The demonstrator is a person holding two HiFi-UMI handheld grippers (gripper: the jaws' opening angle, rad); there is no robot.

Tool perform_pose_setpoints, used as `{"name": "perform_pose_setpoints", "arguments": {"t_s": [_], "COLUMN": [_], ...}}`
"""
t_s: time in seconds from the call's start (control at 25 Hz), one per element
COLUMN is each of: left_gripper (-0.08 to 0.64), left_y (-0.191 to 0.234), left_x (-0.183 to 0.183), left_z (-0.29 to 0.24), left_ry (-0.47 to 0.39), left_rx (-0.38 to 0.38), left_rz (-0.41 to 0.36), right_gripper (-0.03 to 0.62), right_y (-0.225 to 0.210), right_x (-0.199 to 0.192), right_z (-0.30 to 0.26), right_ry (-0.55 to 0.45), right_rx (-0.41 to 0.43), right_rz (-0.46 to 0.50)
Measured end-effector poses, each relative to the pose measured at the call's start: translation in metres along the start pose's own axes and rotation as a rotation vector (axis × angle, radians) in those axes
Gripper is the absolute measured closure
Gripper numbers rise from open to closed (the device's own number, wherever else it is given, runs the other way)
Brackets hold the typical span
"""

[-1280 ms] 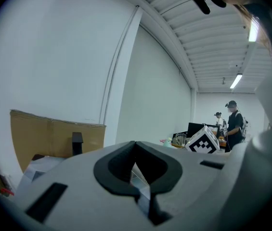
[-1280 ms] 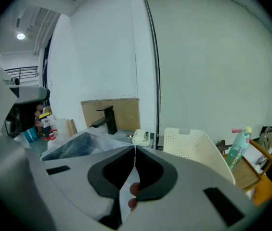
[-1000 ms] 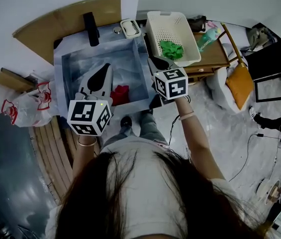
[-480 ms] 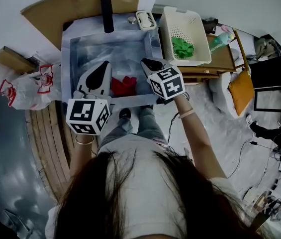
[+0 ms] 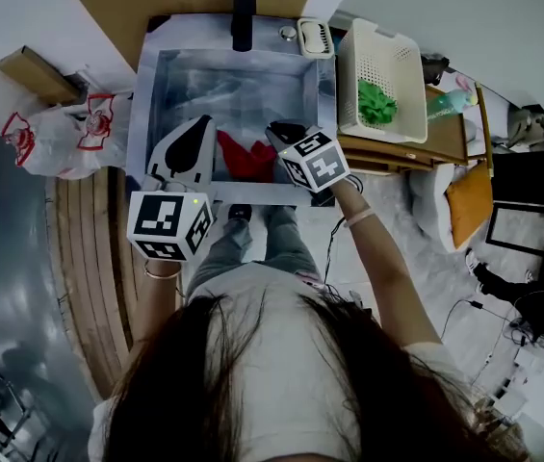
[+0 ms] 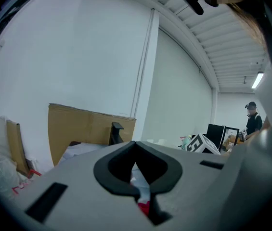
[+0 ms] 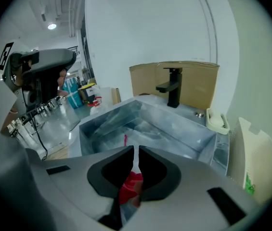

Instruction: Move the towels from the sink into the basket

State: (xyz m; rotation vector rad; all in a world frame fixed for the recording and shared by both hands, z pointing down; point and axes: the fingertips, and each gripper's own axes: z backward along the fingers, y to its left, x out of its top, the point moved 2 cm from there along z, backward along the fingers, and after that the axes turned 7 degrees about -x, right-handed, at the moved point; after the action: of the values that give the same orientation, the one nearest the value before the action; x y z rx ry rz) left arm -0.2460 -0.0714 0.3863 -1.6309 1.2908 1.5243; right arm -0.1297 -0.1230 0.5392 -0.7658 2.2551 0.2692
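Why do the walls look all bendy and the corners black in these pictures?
Left gripper view: the wide lens bows the wall seam, blackens the corners, and the left gripper up close is blurry. Right gripper view: same black rim, and the sink looks stretched. Head view: the sink's edges curve and the whole picture is dim.

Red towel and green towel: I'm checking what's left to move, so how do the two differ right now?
The red towel lies in the sink, near its front wall, while the green towel is already in the white basket beside the sink. The red towel looks spread out wider, and the green towel is bunched into a smaller clump. Both are crumpled cloths.
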Motion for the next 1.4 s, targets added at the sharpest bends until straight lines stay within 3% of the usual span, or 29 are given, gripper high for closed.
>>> {"name": "perform_pose_setpoints", "arguments": {"t_s": [0.24,0.96,1.16,1.4], "left_gripper": [0.557,0.555,0.557,0.555], "left_y": [0.009,0.023,0.026,0.029], "left_x": [-0.009,-0.039,-0.047,-0.055], "left_z": [0.004,0.012,0.019,0.024], "left_ry": [0.006,0.023,0.033,0.052], "left_rx": [0.046,0.149,0.165,0.166], "left_rz": [0.026,0.089,0.102,0.11], "right_gripper": [0.546,0.355,0.323,0.302], "right_y": [0.02,0.058,0.062,0.063], "right_x": [-0.016,-0.08,-0.094,-0.11], "right_z": [-0.027,-0.078,-0.093,-0.108], "right_ry": [0.097,0.421,0.501,0.573], "right_rx": [0.11,0.413,0.437,0.432], "right_rz": [0.086,0.388,0.446,0.439]}}
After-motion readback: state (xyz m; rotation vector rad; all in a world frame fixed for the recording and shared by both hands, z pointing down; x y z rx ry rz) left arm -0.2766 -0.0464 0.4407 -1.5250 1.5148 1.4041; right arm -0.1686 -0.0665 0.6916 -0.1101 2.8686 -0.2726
